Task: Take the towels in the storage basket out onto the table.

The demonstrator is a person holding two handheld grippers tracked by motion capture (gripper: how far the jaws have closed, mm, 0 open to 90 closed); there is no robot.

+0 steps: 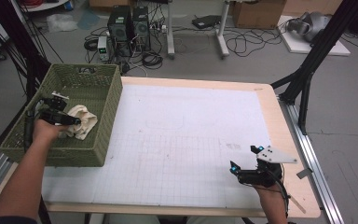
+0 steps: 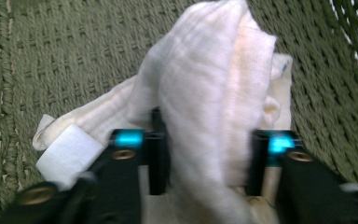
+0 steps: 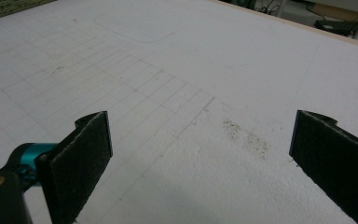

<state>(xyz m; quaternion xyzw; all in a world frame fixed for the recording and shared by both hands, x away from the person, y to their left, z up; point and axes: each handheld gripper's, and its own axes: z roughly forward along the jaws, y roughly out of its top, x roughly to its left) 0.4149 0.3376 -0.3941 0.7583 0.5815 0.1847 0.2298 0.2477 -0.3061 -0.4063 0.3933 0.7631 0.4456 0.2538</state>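
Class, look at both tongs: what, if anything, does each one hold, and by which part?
The left tongs pinch a raised fold in the middle of the crumpled cream cloth inside the green woven basket. The right tongs are open and hold nothing.

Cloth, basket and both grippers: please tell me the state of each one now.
Cloth: crumpled, lying in the basket, a fold of it between the left jaws.
Basket: upright on the table's left side.
Left gripper: shut on the cloth.
Right gripper: open, holding nothing, over the white mat.
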